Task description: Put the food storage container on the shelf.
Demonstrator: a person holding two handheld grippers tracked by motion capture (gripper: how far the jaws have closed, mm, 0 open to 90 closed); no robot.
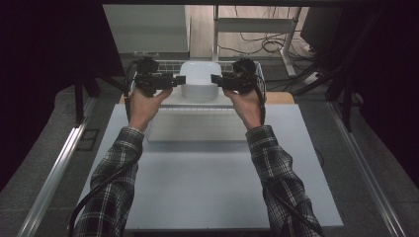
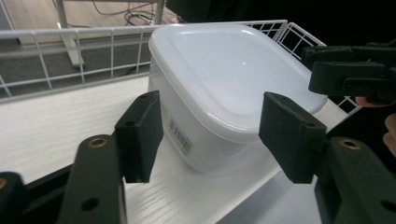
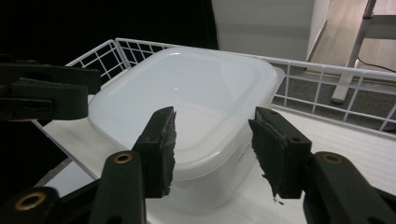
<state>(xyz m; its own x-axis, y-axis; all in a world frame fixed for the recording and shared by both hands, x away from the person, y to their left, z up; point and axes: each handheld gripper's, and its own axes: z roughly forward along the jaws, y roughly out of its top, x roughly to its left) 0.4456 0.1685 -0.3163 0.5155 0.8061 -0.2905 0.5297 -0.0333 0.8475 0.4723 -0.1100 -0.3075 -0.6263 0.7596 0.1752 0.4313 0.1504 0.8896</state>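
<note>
A white plastic container [image 1: 199, 79] with a closed lid stands on the white floor of a wire basket [image 1: 168, 64] at the table's far edge. My left gripper [image 1: 180, 80] points in at its left side and my right gripper [image 1: 216, 79] at its right side. In the left gripper view the left gripper [image 2: 210, 116] is open, with a corner of the container [image 2: 233, 79] between the jaws and clear of the pads. In the right gripper view the right gripper [image 3: 212, 126] is open too, straddling another corner of the container [image 3: 187, 102] with a gap on both sides.
The basket's low wire wall [image 2: 70, 37] runs behind and beside the container. A flat white panel [image 1: 197, 126] lies on the grey table [image 1: 207, 187] just in front of the basket. Beyond the table are a floor, cables and a metal frame.
</note>
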